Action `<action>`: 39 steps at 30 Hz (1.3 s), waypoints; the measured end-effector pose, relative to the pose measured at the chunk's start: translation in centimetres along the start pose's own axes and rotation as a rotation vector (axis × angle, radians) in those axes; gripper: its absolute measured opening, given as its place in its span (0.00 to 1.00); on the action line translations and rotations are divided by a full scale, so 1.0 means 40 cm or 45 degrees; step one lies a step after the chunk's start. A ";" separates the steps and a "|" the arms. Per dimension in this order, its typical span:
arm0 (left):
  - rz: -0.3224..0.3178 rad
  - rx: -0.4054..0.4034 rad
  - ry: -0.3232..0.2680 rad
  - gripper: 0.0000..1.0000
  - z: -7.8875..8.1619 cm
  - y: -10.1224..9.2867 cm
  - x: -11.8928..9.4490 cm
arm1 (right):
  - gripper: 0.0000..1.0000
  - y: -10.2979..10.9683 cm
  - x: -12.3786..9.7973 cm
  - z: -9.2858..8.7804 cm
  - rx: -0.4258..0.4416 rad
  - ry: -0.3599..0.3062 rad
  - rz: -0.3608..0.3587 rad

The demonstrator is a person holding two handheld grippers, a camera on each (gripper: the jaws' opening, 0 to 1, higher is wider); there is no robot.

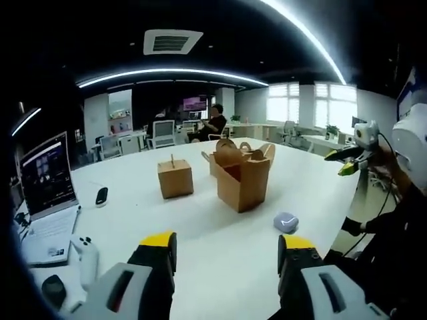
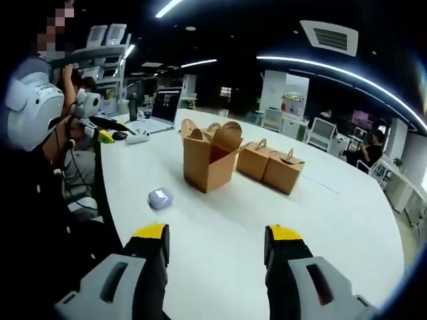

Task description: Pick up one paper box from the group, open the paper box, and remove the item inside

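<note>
Three brown paper boxes stand mid-table. The nearest box has its top flaps open. One closed box stands apart from it, and a third box sits just behind it. A small lavender case lies on the white table beside the open box. My left gripper is open, short of the boxes and holding nothing. My right gripper is open too, facing the open box from the other side.
An open laptop, a black mouse and a white controller lie at one end. A person in white headgear stands at the table edge beside another gripper. Someone sits at far desks.
</note>
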State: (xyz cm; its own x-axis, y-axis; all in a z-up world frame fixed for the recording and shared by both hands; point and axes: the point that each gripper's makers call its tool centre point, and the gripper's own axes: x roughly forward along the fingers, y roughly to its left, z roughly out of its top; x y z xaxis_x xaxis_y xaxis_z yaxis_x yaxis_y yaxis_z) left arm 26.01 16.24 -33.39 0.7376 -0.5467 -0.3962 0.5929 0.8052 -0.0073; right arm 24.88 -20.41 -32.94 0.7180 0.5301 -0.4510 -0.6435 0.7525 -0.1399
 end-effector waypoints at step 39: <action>-0.051 0.012 -0.040 0.63 0.009 -0.027 0.003 | 0.59 0.005 -0.020 -0.007 0.046 -0.027 -0.019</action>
State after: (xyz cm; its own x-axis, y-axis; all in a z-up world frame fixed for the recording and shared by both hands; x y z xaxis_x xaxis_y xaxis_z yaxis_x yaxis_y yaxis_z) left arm 25.55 15.21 -33.10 0.7232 -0.5853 -0.3667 0.6247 0.7807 -0.0140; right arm 24.08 -20.80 -32.85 0.7329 0.5267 -0.4307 -0.6233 0.7736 -0.1145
